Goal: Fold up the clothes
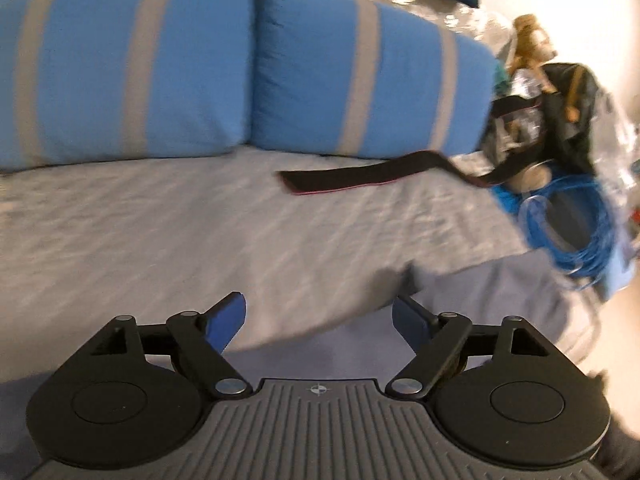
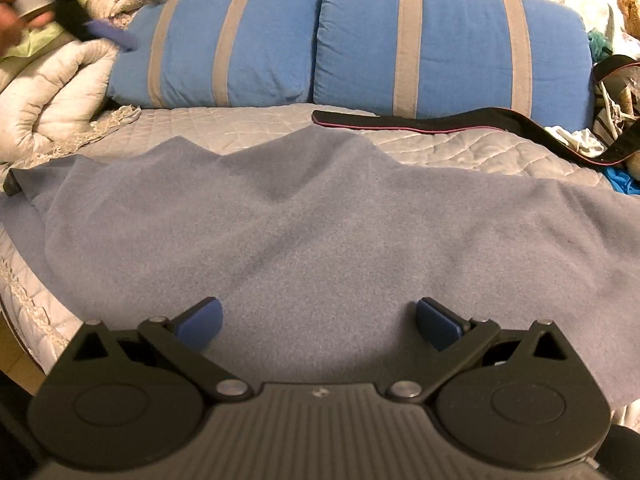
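Quilted pale grey bedspread [image 2: 248,124] covers the bed, and on it lies the grey-blue fleece garment [image 2: 320,232], spread wide and fairly flat across the near half. Its far edge rises in two soft peaks toward the pillows, with a strip of bare quilt between that edge and the pillows; its left corner lies over a small dark object near the bed's lace-trimmed side. In the left wrist view (much blurred by motion) only part of the same garment [image 1: 460,320] shows, at the lower right, with a broad stretch of bare bedspread [image 1: 160,240] ahead of it.

Two blue pillows with grey stripes stand side by side along the head of the bed, the left blue striped pillow [image 2: 224,44] and the right blue striped pillow [image 2: 452,40] touching each other. One long black strap with a pink edge [image 2: 420,124] lies at the foot of the right pillow and trails off the right side of the bed. One rolled white padded quilt [image 2: 52,96] crowds the left end. Clutter fills the right side beyond the bed's edge, among it one coil of blue cable [image 1: 568,232].

The right tongs [image 2: 318,322] are spread wide above the near part of the garment, gripping nothing. The left tongs [image 1: 318,314] are likewise spread wide and empty, over the garment's edge. A blurred hand [image 2: 16,12] shows at the upper left of the right wrist view.
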